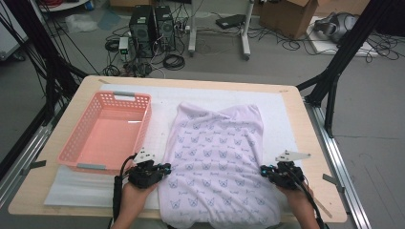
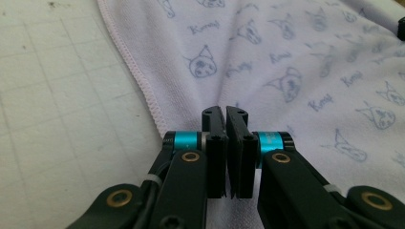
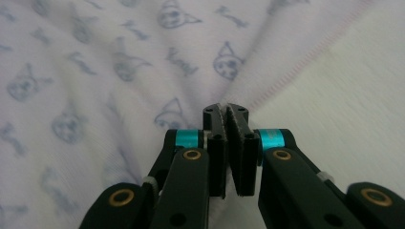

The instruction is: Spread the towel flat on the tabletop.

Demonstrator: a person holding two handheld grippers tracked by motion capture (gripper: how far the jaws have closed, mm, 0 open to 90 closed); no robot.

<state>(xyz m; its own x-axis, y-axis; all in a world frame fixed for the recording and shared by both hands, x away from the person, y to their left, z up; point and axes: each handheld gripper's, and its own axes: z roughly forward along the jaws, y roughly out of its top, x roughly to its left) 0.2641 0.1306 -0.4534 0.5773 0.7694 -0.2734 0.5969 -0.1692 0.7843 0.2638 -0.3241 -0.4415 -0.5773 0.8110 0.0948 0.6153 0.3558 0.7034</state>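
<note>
One pink basket [image 1: 106,131], empty, sits just left of the one printed towel [image 1: 217,162], which lies spread down the middle of the white mat [image 1: 282,107] with its near end hanging at the table edge. Left gripper [image 1: 165,169] at the towel's left hem, jaws pinched together on a fold of cloth near the stitched edge [image 2: 155,107]. Right gripper [image 1: 263,171] at the towel's right hem, jaws likewise closed on a bunched bit of fabric [image 3: 224,106]. Judged progress: early, both side edges gripped, no fold made yet, nothing in the basket. Left to do: fold the towel, probably basket it. Count: two grippers, one towel, one basket.
</note>
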